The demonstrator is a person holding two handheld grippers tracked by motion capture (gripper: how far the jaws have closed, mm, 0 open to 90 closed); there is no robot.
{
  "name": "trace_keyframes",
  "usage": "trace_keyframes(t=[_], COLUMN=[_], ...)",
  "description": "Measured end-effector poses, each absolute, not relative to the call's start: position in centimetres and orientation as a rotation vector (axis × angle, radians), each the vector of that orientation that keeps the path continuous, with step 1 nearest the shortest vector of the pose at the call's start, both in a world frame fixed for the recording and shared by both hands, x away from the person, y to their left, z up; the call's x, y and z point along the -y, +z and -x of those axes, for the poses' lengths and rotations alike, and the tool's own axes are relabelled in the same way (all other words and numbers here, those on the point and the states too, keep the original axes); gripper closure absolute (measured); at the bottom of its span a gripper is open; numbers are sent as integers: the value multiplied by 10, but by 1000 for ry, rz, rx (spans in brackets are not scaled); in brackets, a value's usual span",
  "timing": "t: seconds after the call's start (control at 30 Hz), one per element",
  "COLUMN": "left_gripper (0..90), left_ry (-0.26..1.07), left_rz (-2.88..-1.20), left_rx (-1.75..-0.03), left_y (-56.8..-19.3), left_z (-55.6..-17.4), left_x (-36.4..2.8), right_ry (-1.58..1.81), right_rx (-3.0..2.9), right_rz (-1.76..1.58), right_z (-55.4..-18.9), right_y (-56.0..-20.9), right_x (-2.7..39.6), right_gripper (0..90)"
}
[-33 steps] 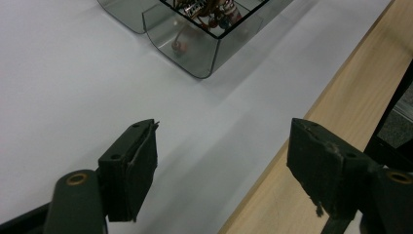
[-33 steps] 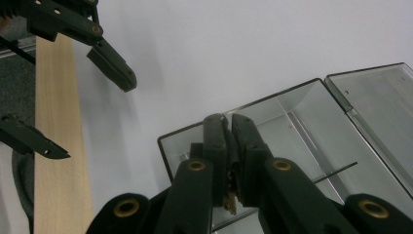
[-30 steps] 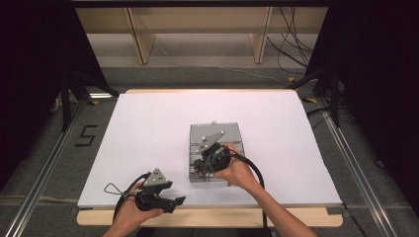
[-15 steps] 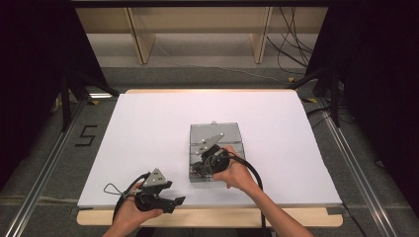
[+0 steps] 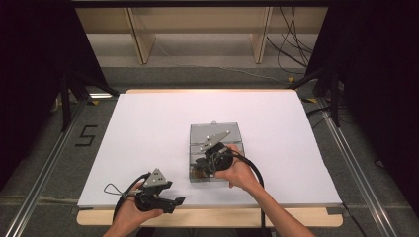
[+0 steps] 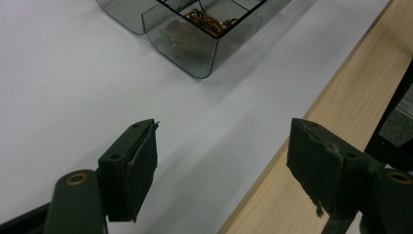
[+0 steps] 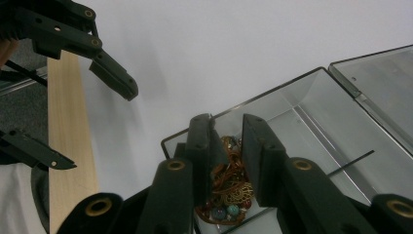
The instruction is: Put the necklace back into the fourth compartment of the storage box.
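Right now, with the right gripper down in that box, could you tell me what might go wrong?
The right gripper has narrowed its jaws over a tangled heap of gold chains and coloured beads, so one pinch may drag up the whole knot. The clear smoky plastic compartment box looks light and nothing holds it; the left gripper hangs open near the table edge, so it might slide or tip.

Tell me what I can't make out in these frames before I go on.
- Jewellery in the clear box: the right gripper's jaws cover the pile in the right gripper view, so any grip is unclear.
- High view: the person's hand hides that compartment.
- Left gripper view: the top edge cuts off the box; the left gripper holds nothing.
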State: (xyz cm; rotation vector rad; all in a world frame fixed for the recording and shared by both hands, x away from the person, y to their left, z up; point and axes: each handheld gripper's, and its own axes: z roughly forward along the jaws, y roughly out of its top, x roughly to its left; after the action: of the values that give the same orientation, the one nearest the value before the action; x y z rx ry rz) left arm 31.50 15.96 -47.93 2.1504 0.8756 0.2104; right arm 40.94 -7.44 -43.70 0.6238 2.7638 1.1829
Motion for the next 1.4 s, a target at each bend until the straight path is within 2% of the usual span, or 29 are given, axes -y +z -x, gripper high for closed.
trace_keyframes(t=[0.17, 0.27, 0.7, 1.07, 1.4], left_gripper=[266, 266, 266, 266, 267], left_ry=[198, 204, 208, 200, 201], left_rz=[-2125, -2140, -2127, -2125, -2117], left_rx=[-885, -876, -903, -898, -905], left_y=[-480, -479, -480, -479, -479], left_z=[-314, -315, -315, -316, -316], left_x=[-158, -160, -160, -161, -162], right_ry=[1200, 1187, 1189, 1222, 1210], right_rx=[-2738, -2728, -2660, -2562, -2536], right_rz=[-649, -679, -837, -992, -1094], right_z=[-409, -410, -412, -416, -422], right_y=[-433, -431, -425, -424, -431], right_x=[80, 86, 120, 149, 176], right_gripper=[700, 636, 460, 381, 366])
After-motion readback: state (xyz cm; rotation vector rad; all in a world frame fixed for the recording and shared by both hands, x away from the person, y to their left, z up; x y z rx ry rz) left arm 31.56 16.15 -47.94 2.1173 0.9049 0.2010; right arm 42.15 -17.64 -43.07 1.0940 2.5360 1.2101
